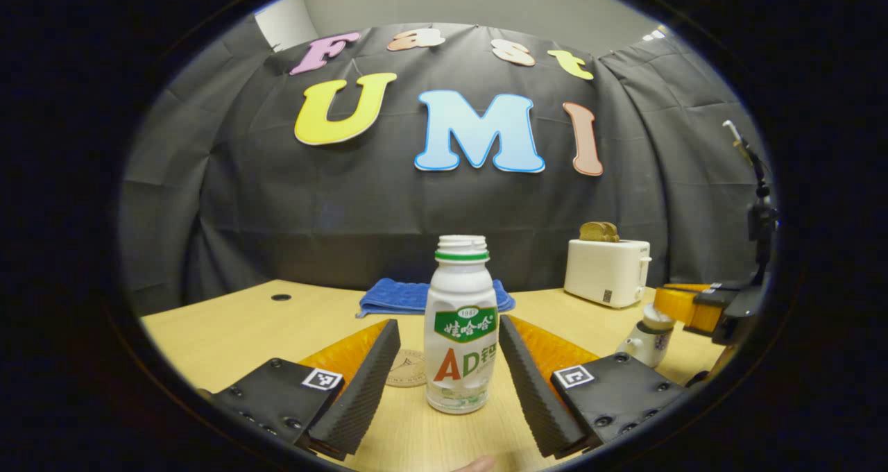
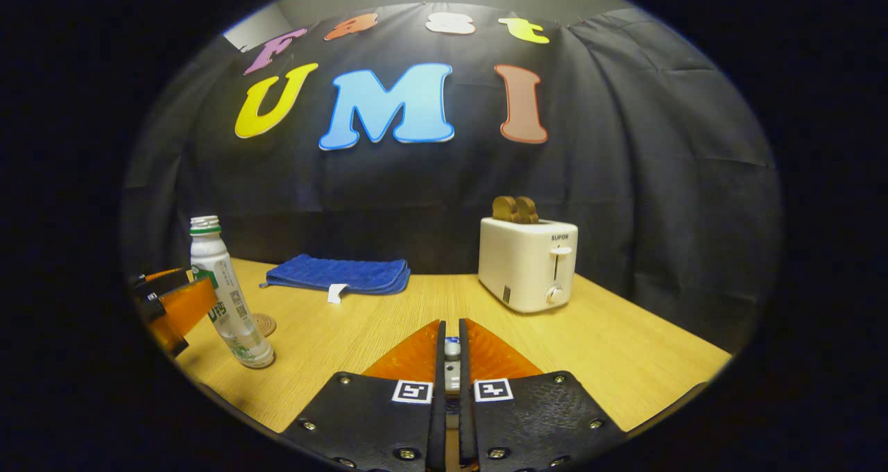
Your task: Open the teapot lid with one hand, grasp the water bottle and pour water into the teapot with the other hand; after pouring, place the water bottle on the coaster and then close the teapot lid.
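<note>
Left gripper [image 1: 449, 361] sits low over the wooden table [image 1: 229, 333], fingers spread wide, and the water bottle [image 1: 460, 333] stands upright right between them — a clear gap on each side, nothing pressing on it. The bottle is white with a green neck ring, its cap off, base flat on the table. Just behind it on the left, partly hidden, lies the round coaster [image 1: 408, 368], so the bottle is beside the coaster and not on it.

Over at the right edge of the left gripper view, the small white teapot [image 1: 649, 340] rests on the table, and the right gripper [image 1: 701, 309] is at its top — right at the lid [image 1: 656, 314].

Switch to the right gripper view: the fingers are drawn nearly together with only a thin slot between them, and a small knob [image 2: 451, 349] shows in that slot — pinched on the lid, by the look of it. Far left in this view, the bottle leans with the lens and the left gripper brackets it.

Behind everything — a folded blue cloth [image 1: 406, 296] mid-table and a white toaster [image 2: 526, 262] with toast [image 2: 515, 209] poking out of the top.
</note>
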A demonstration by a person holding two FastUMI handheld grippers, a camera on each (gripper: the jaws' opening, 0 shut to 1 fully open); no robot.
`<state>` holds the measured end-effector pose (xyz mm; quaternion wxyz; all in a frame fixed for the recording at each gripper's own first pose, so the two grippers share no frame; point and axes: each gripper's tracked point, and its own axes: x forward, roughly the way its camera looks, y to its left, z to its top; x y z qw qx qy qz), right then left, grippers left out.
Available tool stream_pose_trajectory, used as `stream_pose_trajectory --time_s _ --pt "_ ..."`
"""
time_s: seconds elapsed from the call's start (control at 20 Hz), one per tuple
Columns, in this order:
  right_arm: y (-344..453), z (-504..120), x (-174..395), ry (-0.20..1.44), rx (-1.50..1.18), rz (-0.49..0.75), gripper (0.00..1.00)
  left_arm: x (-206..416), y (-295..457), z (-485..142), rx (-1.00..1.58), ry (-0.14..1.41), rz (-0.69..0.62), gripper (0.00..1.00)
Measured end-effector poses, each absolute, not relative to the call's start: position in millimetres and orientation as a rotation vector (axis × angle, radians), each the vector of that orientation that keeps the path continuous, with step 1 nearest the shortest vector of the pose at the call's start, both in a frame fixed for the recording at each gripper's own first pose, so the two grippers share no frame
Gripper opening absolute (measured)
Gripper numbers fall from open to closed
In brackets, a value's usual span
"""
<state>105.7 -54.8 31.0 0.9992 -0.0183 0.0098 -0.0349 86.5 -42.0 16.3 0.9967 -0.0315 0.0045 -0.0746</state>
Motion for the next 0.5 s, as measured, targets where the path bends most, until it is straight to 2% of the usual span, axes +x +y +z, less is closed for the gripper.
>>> stream_pose_trajectory --time_s 0.3,0.5 --pt "-25 31 95 -0.004 -0.088 0.021 0.07 100 -56 16 -0.046 -0.01 -0.171 0.99" --pt "-25 31 92 -0.015 -0.09 0.03 0.07 117 -60 7 -0.021 -0.001 -0.157 0.99"
